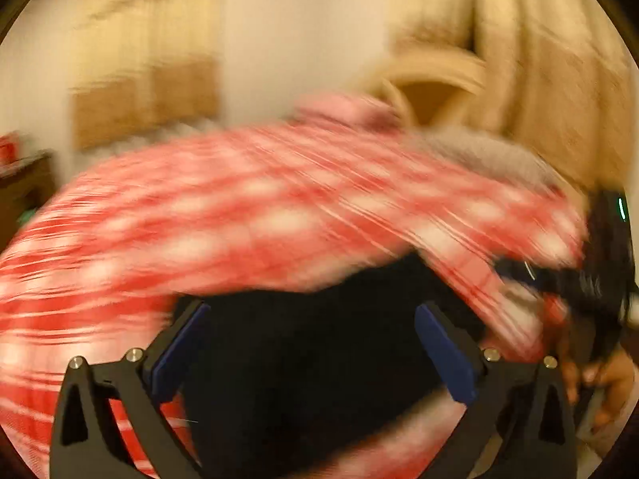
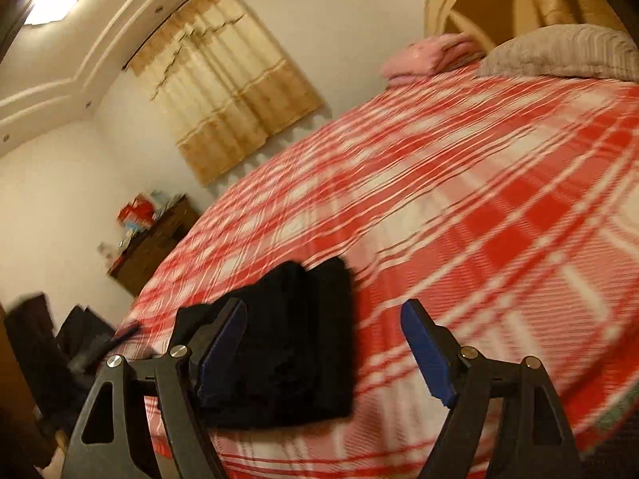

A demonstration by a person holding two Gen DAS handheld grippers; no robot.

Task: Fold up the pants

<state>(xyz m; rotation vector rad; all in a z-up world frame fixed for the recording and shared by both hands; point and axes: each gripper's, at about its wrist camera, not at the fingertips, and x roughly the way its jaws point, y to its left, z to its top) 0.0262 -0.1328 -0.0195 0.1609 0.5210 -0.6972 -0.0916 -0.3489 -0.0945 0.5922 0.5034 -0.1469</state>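
The black pants (image 2: 295,343) lie folded into a compact rectangle on the red-and-white checked bed cover (image 2: 499,199), near the bed's left edge. My right gripper (image 2: 325,305) hovers over them, open, with its left finger above the pants and the right finger over bare cover; nothing is pinched. The left wrist view is heavily blurred. There my left gripper (image 1: 313,308) stands wide open over the same dark pants (image 1: 311,367), its blue pads (image 1: 179,355) apart and free of the cloth.
A pink folded cloth (image 2: 431,56) and a grey pillow (image 2: 559,52) lie at the head of the bed. A brown dresser (image 2: 155,239) with clutter stands beside the bed below a beige curtain (image 2: 227,107). A person's hand (image 1: 607,379) shows at the right edge.
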